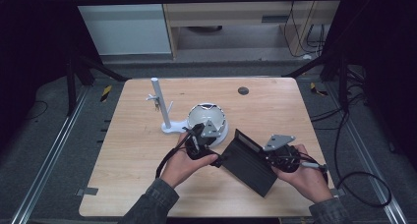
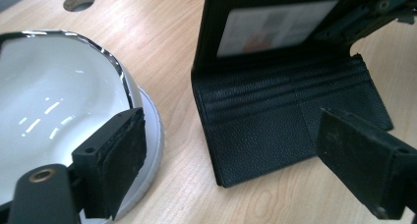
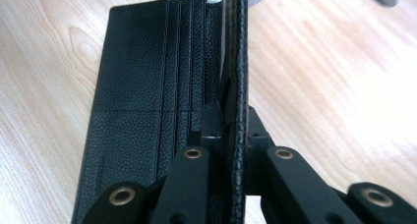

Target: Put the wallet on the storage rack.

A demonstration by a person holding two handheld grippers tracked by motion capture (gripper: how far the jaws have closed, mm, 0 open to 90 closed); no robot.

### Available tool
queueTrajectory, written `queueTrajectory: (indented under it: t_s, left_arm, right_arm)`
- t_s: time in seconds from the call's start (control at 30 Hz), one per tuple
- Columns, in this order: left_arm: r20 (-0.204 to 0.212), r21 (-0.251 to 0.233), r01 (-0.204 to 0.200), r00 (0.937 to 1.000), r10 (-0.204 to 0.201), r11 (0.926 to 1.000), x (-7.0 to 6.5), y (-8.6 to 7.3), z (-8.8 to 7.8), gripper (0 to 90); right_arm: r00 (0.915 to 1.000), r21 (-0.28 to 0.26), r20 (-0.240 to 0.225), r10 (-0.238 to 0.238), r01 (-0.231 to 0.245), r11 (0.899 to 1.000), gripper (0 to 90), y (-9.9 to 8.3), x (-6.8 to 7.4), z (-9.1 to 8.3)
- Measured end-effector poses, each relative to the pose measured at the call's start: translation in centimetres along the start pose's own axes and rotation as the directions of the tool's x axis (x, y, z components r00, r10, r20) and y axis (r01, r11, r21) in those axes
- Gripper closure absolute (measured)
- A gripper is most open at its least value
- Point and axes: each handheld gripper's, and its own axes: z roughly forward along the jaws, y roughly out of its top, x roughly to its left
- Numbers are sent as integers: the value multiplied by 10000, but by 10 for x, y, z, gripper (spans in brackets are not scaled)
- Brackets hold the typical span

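A black leather wallet [image 1: 251, 162] lies open on the wooden table, right of centre. Its half with the card slots [image 2: 275, 121] rests flat. The other half, with a clear ID window [image 2: 275, 25], stands up on edge. My right gripper [image 1: 270, 157] is shut on that upright flap [image 3: 236, 62], gripping its edge between the pads. My left gripper [image 1: 204, 140] hovers open just left of the wallet, beside a white bowl. Its pads [image 2: 123, 155] stand wide apart, touching nothing, with the flat half of the wallet lying between and beyond them.
A white bowl [image 1: 206, 115] on a white saucer sits at the table's centre, close to my left gripper [image 2: 241, 155]. Left of it stands a white stand [image 1: 162, 106] with a tall post. A round hole [image 1: 243, 91] marks the far table top. Cables trail at the right.
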Motion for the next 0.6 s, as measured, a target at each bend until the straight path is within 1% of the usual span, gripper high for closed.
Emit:
queueTrajectory:
  t_s: [0.07,0.1,0.17,0.27,0.43,0.6]
  left_arm:
    - [15,28,-16,10000,16,10000,0,0,0,116]
    - [56,88,-30,10000,30,10000,1,-1,1,116]
    - [62,23,54,10000,-54,10000,1,-1,2,113]
    - [112,59,26,9999,-27,10000,1,-2,1,97]
    - [161,-217,90,9998,-86,9997,2,-2,-3,81]
    - [141,-322,129,9998,-125,9994,4,-3,-6,78]
  right_arm:
    - [10000,-94,49,-50,50,9999,847,0,-1,-2]
    - [9999,-342,79,-128,131,9993,847,-1,-2,-8]
    - [9998,-503,72,-161,164,9986,847,0,-2,-11]
    - [9996,-731,126,-265,273,9970,847,1,-3,-16]
    - [9994,-1010,143,-312,325,9944,847,4,-5,-22]
    - [9990,-1266,180,-403,422,9911,848,7,-6,-26]
